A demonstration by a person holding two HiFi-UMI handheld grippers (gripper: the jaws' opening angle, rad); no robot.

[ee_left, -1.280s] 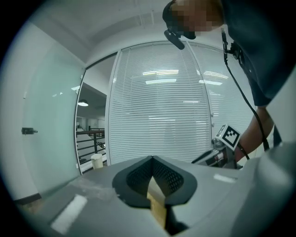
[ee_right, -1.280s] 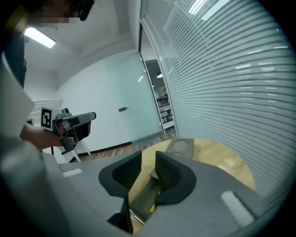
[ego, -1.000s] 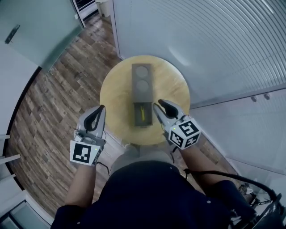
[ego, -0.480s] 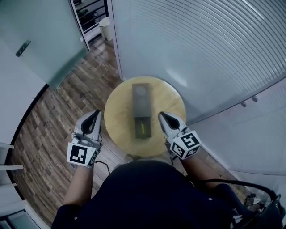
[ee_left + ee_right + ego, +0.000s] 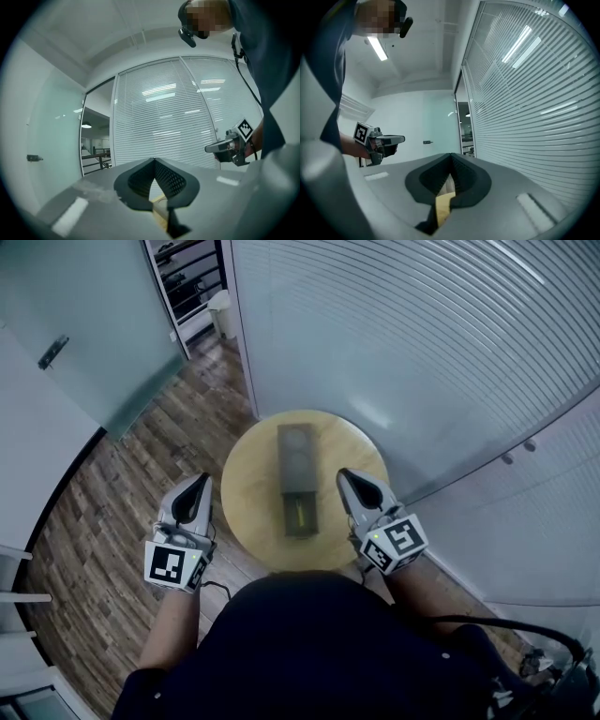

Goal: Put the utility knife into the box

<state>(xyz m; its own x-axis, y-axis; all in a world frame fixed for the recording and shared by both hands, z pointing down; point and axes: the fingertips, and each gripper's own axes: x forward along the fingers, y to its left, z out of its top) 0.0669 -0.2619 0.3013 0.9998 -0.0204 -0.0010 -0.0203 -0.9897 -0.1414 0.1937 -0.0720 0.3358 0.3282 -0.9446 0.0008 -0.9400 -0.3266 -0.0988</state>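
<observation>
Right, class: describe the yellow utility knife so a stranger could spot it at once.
Start at the round pale wooden table. Along its middle lies a long dark grey box; in its open end nearest the person sits the slim yellow utility knife, bright yellow against the grey.

We count one table (image 5: 246,486), one box (image 5: 298,465) and one utility knife (image 5: 300,515). We also count two sets of tongs: the left tongs (image 5: 202,480) and the right tongs (image 5: 343,474).
</observation>
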